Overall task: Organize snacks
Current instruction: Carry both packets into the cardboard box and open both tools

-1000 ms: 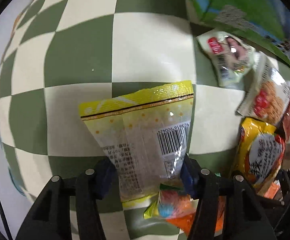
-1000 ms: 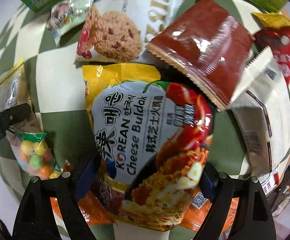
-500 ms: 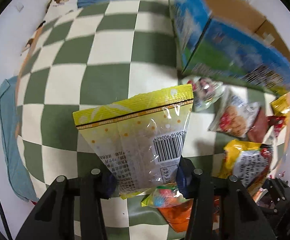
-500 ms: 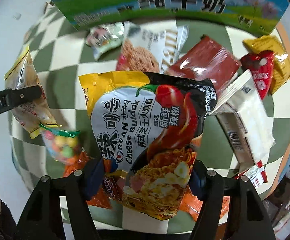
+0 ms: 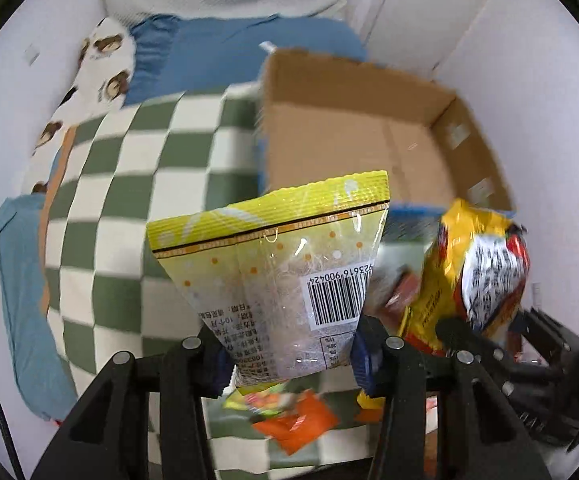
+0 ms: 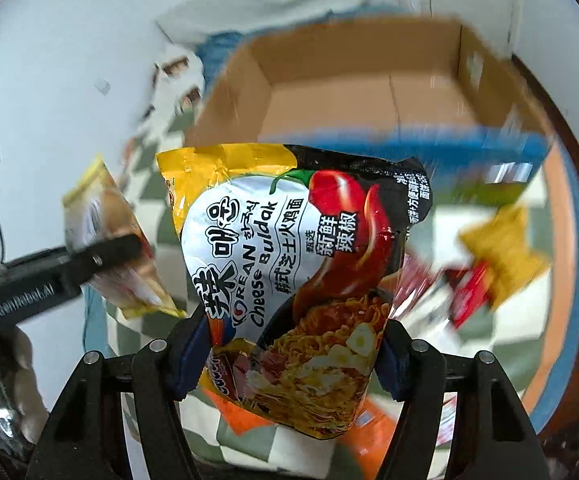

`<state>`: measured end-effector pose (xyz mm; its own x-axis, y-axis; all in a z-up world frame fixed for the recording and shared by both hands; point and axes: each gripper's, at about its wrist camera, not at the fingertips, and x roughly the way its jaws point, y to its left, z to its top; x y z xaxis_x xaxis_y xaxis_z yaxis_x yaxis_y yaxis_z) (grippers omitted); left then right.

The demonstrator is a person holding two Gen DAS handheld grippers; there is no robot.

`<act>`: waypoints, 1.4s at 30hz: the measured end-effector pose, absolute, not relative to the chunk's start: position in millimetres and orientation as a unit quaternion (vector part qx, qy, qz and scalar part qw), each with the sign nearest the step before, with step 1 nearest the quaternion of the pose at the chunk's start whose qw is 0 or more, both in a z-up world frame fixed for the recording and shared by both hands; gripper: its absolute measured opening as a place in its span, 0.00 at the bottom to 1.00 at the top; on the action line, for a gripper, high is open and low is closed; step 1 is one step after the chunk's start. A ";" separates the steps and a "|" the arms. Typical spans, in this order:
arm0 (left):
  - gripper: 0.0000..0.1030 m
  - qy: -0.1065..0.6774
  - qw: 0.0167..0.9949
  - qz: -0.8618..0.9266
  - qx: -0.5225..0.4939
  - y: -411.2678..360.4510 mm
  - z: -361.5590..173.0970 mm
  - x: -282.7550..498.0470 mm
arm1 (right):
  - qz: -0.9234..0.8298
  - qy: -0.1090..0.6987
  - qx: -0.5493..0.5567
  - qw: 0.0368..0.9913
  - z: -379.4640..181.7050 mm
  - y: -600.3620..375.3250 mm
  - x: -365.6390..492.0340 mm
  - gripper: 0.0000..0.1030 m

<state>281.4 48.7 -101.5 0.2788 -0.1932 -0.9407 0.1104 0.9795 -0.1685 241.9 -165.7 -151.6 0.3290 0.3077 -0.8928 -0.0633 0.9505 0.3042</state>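
Yellow snack bag (image 5: 277,280) clamped between left fingers (image 5: 363,364), noodle packet (image 6: 293,276) pinched between right fingers (image 6: 187,356)

I count two grippers, my left (image 5: 287,354) and right (image 6: 289,354), each holding one packet. One cardboard box (image 6: 369,92) stands open. Loose packets are too blurred to count.

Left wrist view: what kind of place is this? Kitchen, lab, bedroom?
Most likely a bedroom or living space at home, not a lab. The snacks lie on a green-and-white checkered blanket with a blue pillow and bear-print bedding behind it, against plain white walls. An open cardboard box sits on the blanket.
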 end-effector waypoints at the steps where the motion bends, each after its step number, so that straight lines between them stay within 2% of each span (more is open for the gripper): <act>1: 0.43 0.589 0.800 -0.104 -0.035 39.4 -92.4 289.8 | 0.118 0.561 0.109 0.813 -140.3 -178.8 248.5 0.69; 7: 0.43 0.586 0.800 -0.128 -0.013 -13.3 -74.2 368.5 | 0.111 0.529 0.087 0.837 -87.6 -249.8 313.9 0.69; 11: 0.43 0.622 0.772 -0.131 -0.013 -36.8 -103.9 434.8 | 0.106 0.538 0.077 0.833 -68.0 -286.8 370.1 0.69; 14: 0.43 0.649 0.750 -0.123 -0.012 -48.1 -134.6 475.6 | 0.101 0.559 0.070 0.820 -73.8 -300.4 422.0 0.69; 17: 0.43 0.673 0.730 -0.117 -0.010 -57.2 -165.5 505.7 | 0.098 0.589 0.059 0.800 -100.0 -301.1 464.1 0.69; 19: 0.43 0.687 0.718 -0.115 -0.008 -63.1 -183.6 520.0 | 0.095 0.609 0.058 0.785 -134.4 -266.7 493.2 0.69; 26: 0.44 0.714 0.693 -0.095 0.017 -79.7 -228.2 549.7 | 0.093 0.664 0.061 0.739 -220.1 -260.2 509.8 0.69; 28: 0.55 0.718 0.690 -0.093 0.012 -80.5 -235.3 554.7 | 0.093 0.682 0.074 0.722 -239.1 -262.1 511.9 0.72; 29: 0.72 0.715 0.692 -0.096 0.010 -81.1 -235.9 556.5 | 0.091 0.688 0.082 0.715 -245.2 -263.2 514.6 0.75; 30: 0.89 0.710 0.698 -0.093 0.013 -82.2 -236.0 557.1 | 0.087 0.692 0.089 0.712 -248.4 -269.9 517.9 0.86; 31: 0.93 0.701 0.708 -0.088 0.020 -82.5 -233.5 556.2 | 0.085 0.690 0.089 0.713 -253.3 -258.4 522.2 0.96; 37: 0.94 0.682 0.727 -0.077 0.018 -77.8 -220.4 546.5 | 0.068 0.677 0.057 0.731 -244.1 -254.2 523.6 0.97; 42: 0.94 0.666 0.744 -0.061 0.008 -69.8 -203.0 525.1 | 0.044 0.673 0.040 0.738 -214.5 -251.7 513.0 0.97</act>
